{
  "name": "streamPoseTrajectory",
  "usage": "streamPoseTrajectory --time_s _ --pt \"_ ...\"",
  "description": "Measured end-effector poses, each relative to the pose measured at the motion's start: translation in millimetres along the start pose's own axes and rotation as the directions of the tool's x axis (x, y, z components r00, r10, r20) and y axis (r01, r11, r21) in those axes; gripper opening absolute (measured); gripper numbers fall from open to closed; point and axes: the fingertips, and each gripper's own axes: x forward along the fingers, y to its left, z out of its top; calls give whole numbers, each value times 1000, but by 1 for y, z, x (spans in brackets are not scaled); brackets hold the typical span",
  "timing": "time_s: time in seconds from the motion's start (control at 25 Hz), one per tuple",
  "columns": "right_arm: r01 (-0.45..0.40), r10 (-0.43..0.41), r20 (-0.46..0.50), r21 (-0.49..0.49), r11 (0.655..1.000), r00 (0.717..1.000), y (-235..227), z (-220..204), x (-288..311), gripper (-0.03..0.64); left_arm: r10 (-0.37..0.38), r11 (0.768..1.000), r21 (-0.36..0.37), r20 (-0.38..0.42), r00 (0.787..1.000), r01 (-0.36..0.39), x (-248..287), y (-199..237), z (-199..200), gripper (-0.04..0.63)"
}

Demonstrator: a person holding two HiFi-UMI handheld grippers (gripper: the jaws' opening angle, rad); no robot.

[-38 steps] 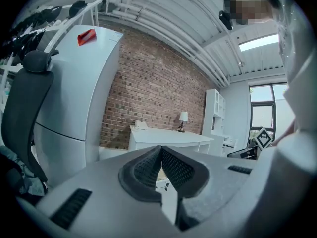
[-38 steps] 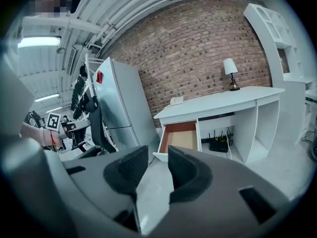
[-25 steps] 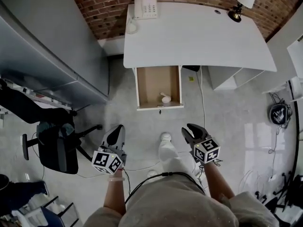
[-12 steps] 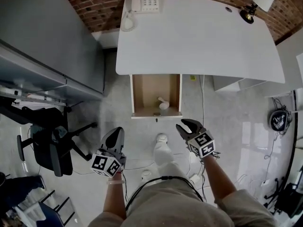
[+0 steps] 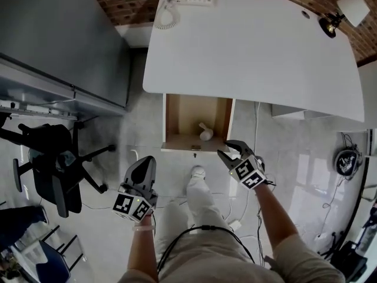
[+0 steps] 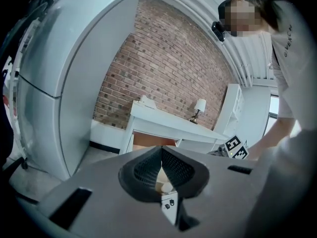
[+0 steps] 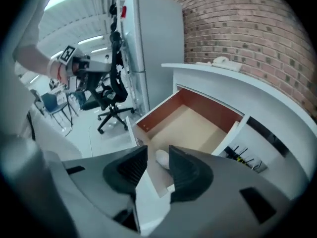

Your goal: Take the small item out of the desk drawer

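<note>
Wood-lined drawer (image 5: 194, 108) stands pulled out from under the front edge of the white desk (image 5: 253, 46). The small item (image 5: 205, 135), white & rounded w/ a short stem, lies on the drawer floor right of centre, near the front panel.

Right gripper (image 5: 228, 151) hangs just outside the drawer's front right corner, tilted downward. Its jaws have just been opening & stand a moderate gap apart w/ nothing between the pads. The item shows thru the gap but lies farther off, untouched.

Left gripper (image 5: 145, 163) is held to the lower left, well apart from the drawer, jaws closed tip to tip & empty.

Step in hand (judged): approach, i.e. the item is not yet gripped.

To do it well:
- Carry the right gripper over the front panel, not into it.
- Come down from above so both jaws clear the right wall.
- The gap looks approx. enough for the item's body; a little wider would give margin.
- Straddle the thick part, not the stem.
- Close only once a pad sits on either side, then lift straight up before drawing back.

Risk: a rounded item may roll away if one jaw nudges it first.
</note>
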Motion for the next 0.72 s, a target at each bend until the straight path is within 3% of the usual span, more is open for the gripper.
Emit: streamPoseTrajectory --time_s 0.12,0.32,0.56,0.72 --pt "-57 39 -100 -186 981 994 3 -7 21 147 -19 1000 18 -13 1000 19 13 0 -7 5" --pt "-143 52 -225 -409 901 973 7 -20 55 160 -53 998 36 -45 998 55 27 4 -20 5" --pt "-276 32 -376 -615 739 926 3 -43 95 187 -109 989 88 -102 989 118 48 8 -44 5" --pt "-351 -9 -468 -675 649 884 -7 -59 117 200 -119 987 97 -85 989 127 59 13 -46 5"
